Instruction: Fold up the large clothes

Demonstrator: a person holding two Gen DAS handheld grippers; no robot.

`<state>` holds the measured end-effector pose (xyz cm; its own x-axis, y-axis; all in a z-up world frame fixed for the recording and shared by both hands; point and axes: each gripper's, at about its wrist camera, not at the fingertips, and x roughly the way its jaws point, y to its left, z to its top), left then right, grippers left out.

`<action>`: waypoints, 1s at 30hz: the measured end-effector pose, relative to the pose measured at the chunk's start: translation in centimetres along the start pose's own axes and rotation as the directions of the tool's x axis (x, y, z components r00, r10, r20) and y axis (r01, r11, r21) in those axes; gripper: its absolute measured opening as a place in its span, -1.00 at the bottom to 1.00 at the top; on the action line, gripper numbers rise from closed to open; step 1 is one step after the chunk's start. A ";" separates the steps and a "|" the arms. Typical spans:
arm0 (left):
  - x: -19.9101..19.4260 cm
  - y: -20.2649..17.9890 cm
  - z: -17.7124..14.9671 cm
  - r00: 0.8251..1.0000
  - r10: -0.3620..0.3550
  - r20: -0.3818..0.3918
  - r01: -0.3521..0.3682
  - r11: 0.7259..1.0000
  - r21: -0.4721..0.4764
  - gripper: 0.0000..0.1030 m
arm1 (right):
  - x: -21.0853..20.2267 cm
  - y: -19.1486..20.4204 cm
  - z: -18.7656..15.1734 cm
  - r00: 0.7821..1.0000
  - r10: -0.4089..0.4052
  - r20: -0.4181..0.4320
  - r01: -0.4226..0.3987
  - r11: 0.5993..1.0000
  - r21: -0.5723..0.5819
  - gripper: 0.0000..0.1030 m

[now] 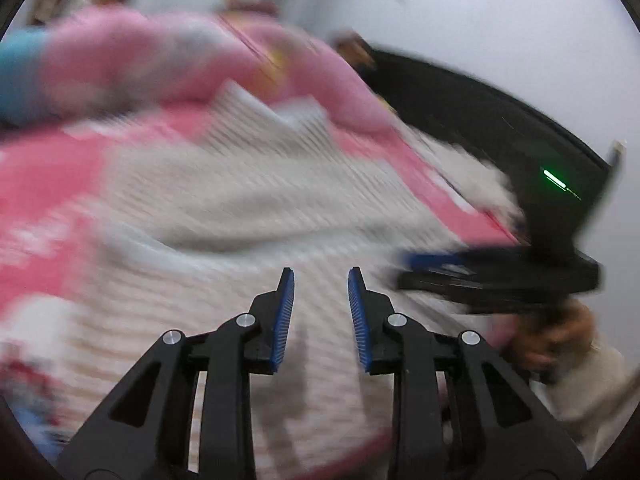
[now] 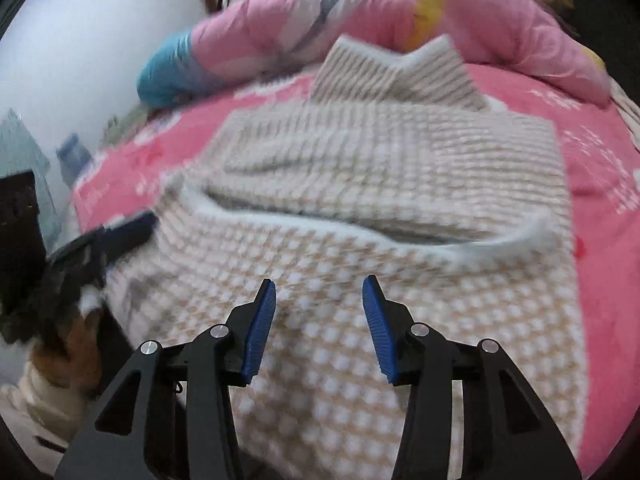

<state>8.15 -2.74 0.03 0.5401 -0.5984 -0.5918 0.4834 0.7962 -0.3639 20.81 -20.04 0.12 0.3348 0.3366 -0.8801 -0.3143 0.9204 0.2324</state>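
cream-and-beige knitted sweater (image 2: 360,208) lies part-folded on pink bed sheet (image 2: 600,184). left gripper (image 1: 321,280) and right gripper (image 2: 319,286) jaws apart, empty. next likely: regrip near edge, fold again.

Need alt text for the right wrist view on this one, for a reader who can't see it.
A beige-and-white knit sweater, partly folded, lies on a pink bedsheet, with the right gripper open and empty above its near part. A pink quilt is bunched behind it, and the left gripper shows at the left edge.

My left view motion-smeared, knit sweater (image 1: 248,184) cut off at the bottom edge, my other gripper (image 1: 500,276) a dark blur at right
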 end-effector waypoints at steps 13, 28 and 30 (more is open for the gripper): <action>-0.5 -3.3 -2.4 0.999 -0.011 -0.046 0.018 0.990 0.137 -0.45 | -6.1 0.5 -4.1 1.000 0.009 0.028 -0.008 0.999 -0.039 -0.16; 1.2 -2.0 -6.2 0.985 0.143 -0.096 -0.133 0.986 0.102 -0.42 | -2.5 1.0 -9.0 0.986 -0.154 -0.067 0.149 0.986 -0.076 -0.12; 1.3 -1.9 -6.2 0.986 0.137 -0.090 -0.130 0.988 0.085 -0.42 | -2.6 1.2 -9.0 0.985 -0.165 -0.051 0.161 0.983 -0.084 -0.12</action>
<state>3.66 -4.42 -4.51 0.5369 -0.4728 -0.6988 0.4658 0.8567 -0.2217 11.53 -21.60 -1.00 0.3365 0.1694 -0.9263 -0.3302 0.9425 0.0524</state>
